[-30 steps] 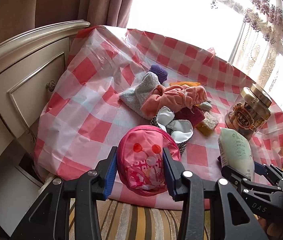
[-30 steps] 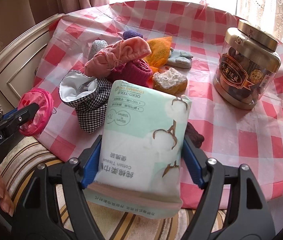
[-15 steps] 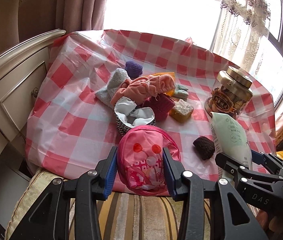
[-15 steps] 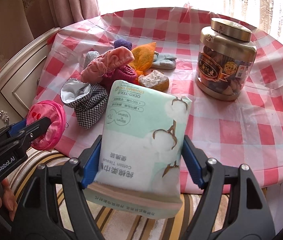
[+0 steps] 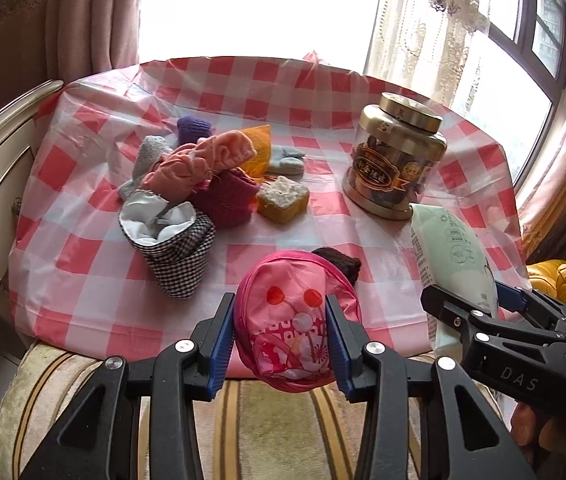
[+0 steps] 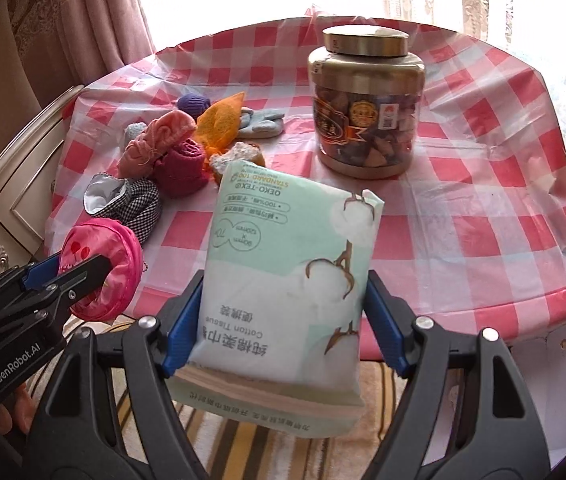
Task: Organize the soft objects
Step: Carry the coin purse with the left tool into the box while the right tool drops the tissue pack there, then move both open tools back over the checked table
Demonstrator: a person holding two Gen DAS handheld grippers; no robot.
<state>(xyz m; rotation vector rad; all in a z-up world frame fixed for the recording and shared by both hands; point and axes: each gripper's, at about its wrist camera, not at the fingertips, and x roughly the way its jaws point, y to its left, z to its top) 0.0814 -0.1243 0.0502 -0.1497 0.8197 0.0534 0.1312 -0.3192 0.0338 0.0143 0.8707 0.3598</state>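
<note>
While clamped, tissue pack (image 6: 291, 276) upright, long axis vertical

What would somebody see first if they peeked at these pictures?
Probably the two held things up front: the left gripper squeezes a round bright pink fabric pouch, and the right gripper clamps a pale green soft pack of cotton tissues. Behind them, on the red-and-white checked tablecloth, stands a big gold-lidded clear jar, with a heap of colourful soft cloth items to its left.
</note>
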